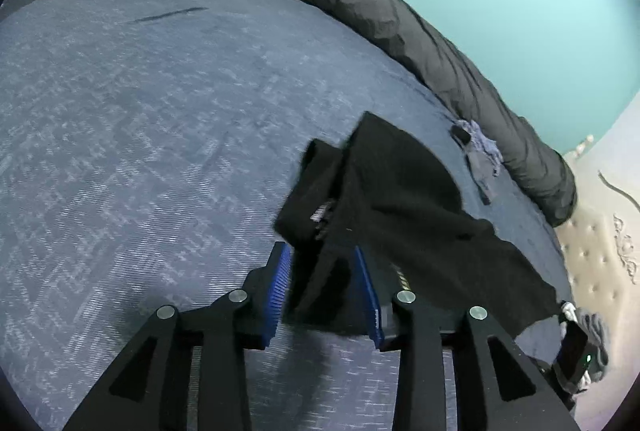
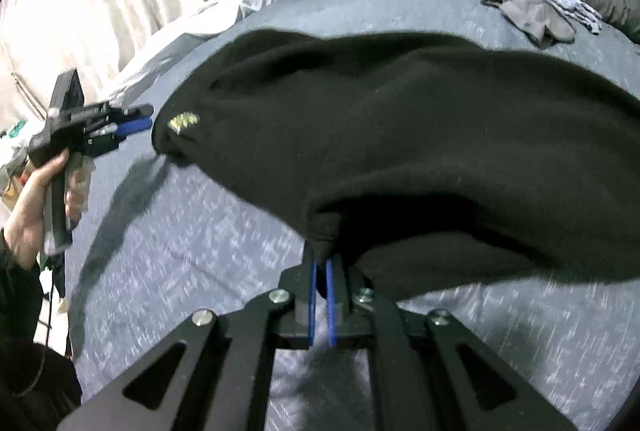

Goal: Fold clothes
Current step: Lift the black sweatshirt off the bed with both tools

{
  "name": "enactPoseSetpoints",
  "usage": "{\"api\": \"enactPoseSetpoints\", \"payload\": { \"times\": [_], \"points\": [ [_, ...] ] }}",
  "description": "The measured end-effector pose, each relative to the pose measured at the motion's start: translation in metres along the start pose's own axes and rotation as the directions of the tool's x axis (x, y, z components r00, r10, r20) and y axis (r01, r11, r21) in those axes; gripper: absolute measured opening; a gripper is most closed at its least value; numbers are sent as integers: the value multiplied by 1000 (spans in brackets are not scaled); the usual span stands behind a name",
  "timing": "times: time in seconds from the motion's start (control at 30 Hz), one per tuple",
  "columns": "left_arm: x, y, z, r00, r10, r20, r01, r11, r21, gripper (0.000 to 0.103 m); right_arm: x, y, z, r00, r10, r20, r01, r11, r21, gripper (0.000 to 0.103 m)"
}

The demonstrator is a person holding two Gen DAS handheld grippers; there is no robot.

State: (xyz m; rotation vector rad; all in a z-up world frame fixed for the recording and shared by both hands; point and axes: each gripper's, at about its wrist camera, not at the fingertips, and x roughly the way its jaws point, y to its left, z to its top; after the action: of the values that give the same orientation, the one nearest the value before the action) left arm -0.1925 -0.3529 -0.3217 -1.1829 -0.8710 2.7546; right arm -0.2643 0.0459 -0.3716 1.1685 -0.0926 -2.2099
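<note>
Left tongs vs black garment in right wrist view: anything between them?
Only bare blue bedspread shows behind the gap between left tongs and black garment.

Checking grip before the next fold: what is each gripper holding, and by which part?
The right gripper is shut on a bunched edge of the black garment. The left gripper is open around cloth, gripping nothing.

No writing here can be read. The black garment (image 2: 400,135) bears a small gold mark at its nine o'clock edge and a white tag, both too blurred to read.
</note>
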Motion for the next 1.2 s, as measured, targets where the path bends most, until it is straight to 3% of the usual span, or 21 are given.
{"api": "enactPoseSetpoints", "payload": {
  "times": [0.03,0.13,0.2,0.27,0.33,0.4,0.47,0.53,0.57,0.6,0.83,0.97,1.03,1.13,1.2],
  "points": [
    [2,-3,0,1000,-1,-1,1,1000,11,47,1,-1,4,1000,-1,1,1,1000,7,7],
    [9,-5,0,1000,4,-12,-4,1000,21,49,4,-4,9,1000,-16,3,16,1000,22,9],
    [16,-4,-1,999,-11,-30,11,1000,8,49,4,-6,10,999,-38,2,38,999,27,25],
    [21,-4,-1,999,-12,-42,13,1000,8,48,5,-11,9,999,-37,8,36,998,51,28],
    [25,-4,-2,999,-9,-51,11,1000,22,32,6,-17,9,1000,-14,19,12,996,89,28],
    [26,-5,-3,999,-7,-52,9,999,35,29,9,-17,9,1000,5,20,-7,995,95,28],
    [22,-5,-3,999,-12,-48,14,999,43,13,12,-16,8,1000,24,16,-25,995,93,28],
    [14,-6,-2,999,-21,-45,23,999,49,3,15,-10,10,999,33,9,-33,997,65,20],
    [10,-6,-2,999,-25,-43,27,998,52,3,14,-8,11,999,35,8,-35,998,52,9],
    [6,-7,-2,999,-30,-41,32,998,55,2,12,-7,11,999,37,8,-37,998,45,6],
    [1,0,0,997,-50,-59,52,998,29,7,-6,-12,11,998,60,-6,-60,998,25,4],
    [2,4,15,1000,-14,4,14,1000,-1,12,-6,-12,13,998,68,0,-68,997,26,4],
    [3,11,27,999,-8,38,9,999,-31,25,-4,-14,13,997,74,-1,-74,997,34,4],
    [11,19,42,997,38,67,-35,998,-45,25,0,-17,10,997,80,-9,-80,996,43,4],
    [22,25,47,998,30,60,-26,997,-77,25,3,-20,7,996,83,-18,-82,995,48,4]
  ]
}}
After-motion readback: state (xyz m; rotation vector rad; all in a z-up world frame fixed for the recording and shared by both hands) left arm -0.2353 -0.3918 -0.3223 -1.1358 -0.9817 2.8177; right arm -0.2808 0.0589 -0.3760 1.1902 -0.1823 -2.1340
